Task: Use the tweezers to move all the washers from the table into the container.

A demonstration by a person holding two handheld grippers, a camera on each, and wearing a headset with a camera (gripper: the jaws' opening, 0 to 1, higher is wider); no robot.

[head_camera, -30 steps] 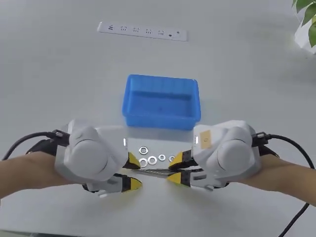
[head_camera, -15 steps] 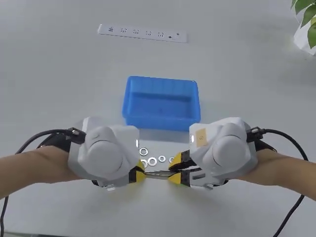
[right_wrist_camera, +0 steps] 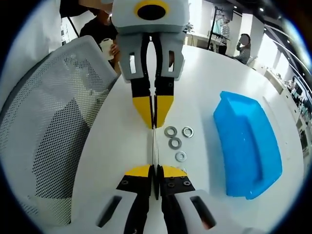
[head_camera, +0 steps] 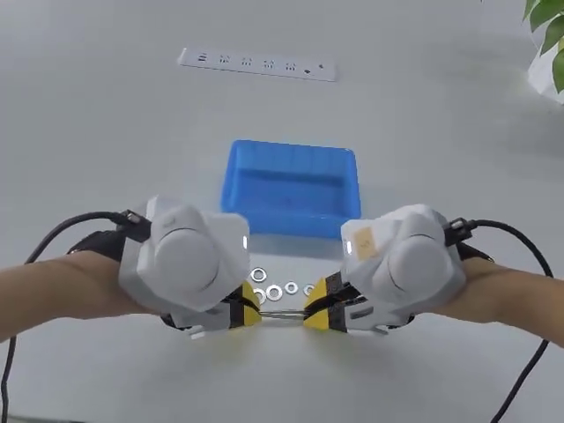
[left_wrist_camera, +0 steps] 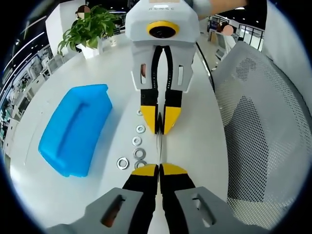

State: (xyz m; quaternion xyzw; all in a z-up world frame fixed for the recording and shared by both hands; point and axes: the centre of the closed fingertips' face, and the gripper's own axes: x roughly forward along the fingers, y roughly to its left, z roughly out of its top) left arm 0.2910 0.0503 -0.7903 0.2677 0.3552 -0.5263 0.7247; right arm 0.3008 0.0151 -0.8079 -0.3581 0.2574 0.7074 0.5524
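The left gripper [head_camera: 249, 315] has slid in from 9 o'clock, and it and the right gripper [head_camera: 315, 313] each pinch one end of the tweezers [head_camera: 282, 315]. At 12 o'clock the washers [head_camera: 274, 290] lie on the table [head_camera: 106, 132]. Farther off, the container [head_camera: 291, 222] looks empty, so no washers are moved yet.

A power strip [head_camera: 256, 64] is laid across the white table's [head_camera: 106, 132] far side; a leafy plant [head_camera: 548, 35] is set further off, and a mesh chair [left_wrist_camera: 263, 122] is drawn alongside.
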